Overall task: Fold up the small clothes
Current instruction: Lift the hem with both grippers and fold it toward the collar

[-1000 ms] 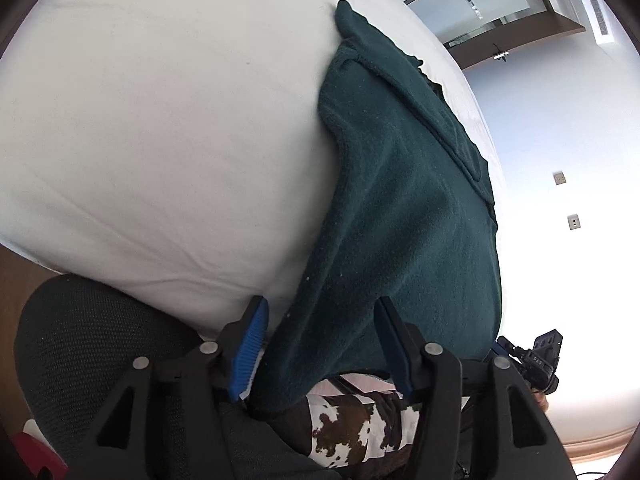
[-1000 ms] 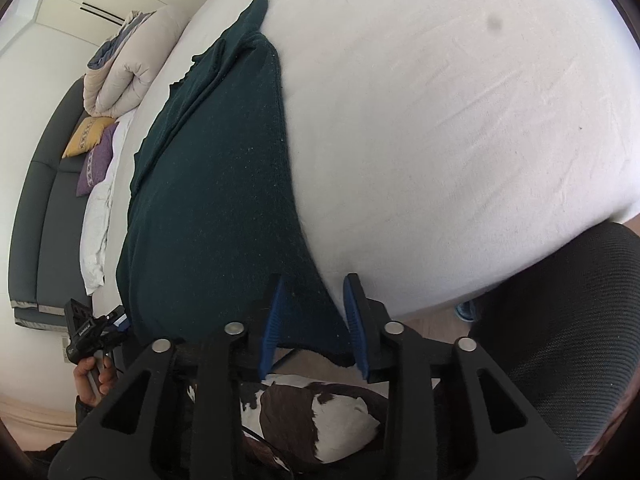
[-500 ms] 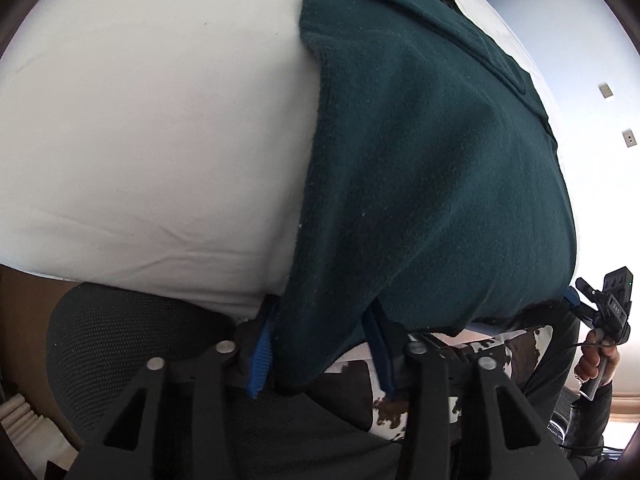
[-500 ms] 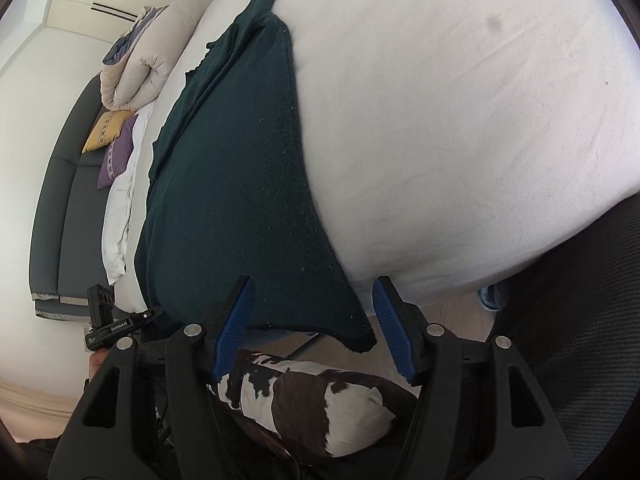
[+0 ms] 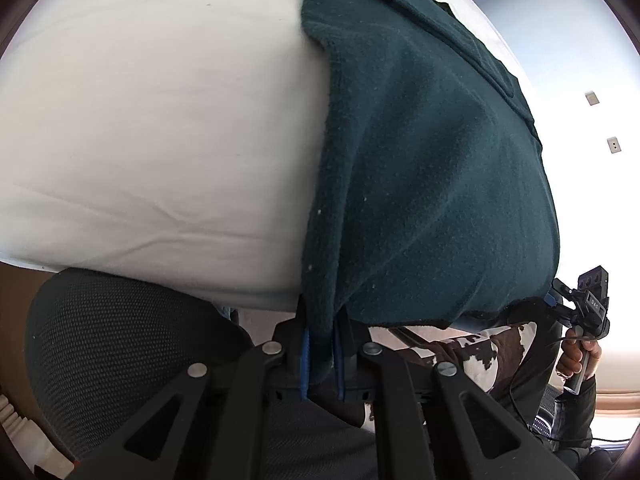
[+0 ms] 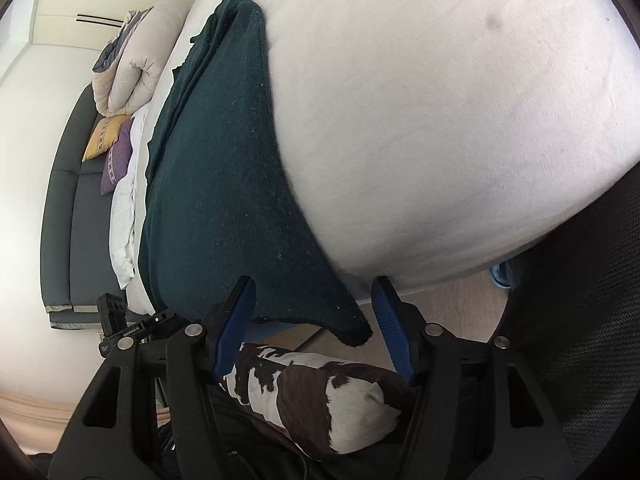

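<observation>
A dark green fleece garment (image 5: 432, 168) lies lengthwise on a white bed (image 5: 160, 120) and hangs over its near edge. My left gripper (image 5: 320, 344) is shut on the garment's near left corner. In the right wrist view the garment (image 6: 224, 184) drapes down to a pointed near right corner (image 6: 352, 332). My right gripper (image 6: 314, 312) is open, its blue fingers (image 6: 236, 320) on either side of that corner without touching it.
A black mesh chair back (image 5: 120, 344) stands left of the left gripper, and also shows in the right wrist view (image 6: 580, 340). A brown-and-white patterned cloth (image 6: 320, 396) lies under the grippers. A dark sofa (image 6: 68, 208) with cushions and a rolled duvet (image 6: 132, 64) are far left.
My left gripper closed onto the garment's near left corner. My right gripper opened wide and released the near right corner, which now hangs free between its fingers.
</observation>
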Demonstrator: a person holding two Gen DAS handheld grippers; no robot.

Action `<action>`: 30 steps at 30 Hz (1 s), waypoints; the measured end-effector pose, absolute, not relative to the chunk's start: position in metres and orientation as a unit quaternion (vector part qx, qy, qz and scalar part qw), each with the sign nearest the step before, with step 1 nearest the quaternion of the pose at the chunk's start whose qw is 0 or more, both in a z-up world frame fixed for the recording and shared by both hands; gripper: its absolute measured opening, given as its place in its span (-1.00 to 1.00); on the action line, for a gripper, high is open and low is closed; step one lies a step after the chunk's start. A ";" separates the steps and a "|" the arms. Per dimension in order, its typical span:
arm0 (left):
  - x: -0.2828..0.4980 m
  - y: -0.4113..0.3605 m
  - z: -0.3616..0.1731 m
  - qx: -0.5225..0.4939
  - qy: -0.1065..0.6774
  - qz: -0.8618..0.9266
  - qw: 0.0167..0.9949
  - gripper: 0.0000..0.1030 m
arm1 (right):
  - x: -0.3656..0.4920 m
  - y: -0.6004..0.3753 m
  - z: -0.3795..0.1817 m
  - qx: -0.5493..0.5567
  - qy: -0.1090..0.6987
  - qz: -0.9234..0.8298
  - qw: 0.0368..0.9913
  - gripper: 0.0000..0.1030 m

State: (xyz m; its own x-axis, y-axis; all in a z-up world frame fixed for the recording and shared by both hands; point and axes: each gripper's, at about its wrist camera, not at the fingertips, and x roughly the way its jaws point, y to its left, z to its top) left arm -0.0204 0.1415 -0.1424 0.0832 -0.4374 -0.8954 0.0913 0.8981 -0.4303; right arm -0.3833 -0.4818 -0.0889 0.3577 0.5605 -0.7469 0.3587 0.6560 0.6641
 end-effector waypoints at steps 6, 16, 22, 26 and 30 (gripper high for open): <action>-0.021 0.142 -0.140 -0.135 0.649 -0.189 0.724 -0.83 | -0.390 -0.481 -0.087 0.413 0.555 0.076 0.718 -0.85; -0.038 0.162 -0.121 -0.198 0.628 -0.230 0.717 -0.85 | -0.409 -0.490 -0.028 0.417 0.495 0.082 0.758 -0.90; -0.047 0.170 -0.116 -0.238 0.615 -0.242 0.712 -0.86 | -0.403 -0.492 -0.009 0.410 0.486 0.086 0.767 -0.90; -0.049 0.174 -0.123 -0.259 0.616 -0.241 0.704 -0.86 | -0.398 -0.489 -0.018 0.413 0.497 0.098 0.757 -0.90; -0.048 0.182 -0.120 -0.293 0.603 -0.249 0.699 -0.86 | -0.400 -0.493 -0.014 0.417 0.490 0.096 0.760 -0.90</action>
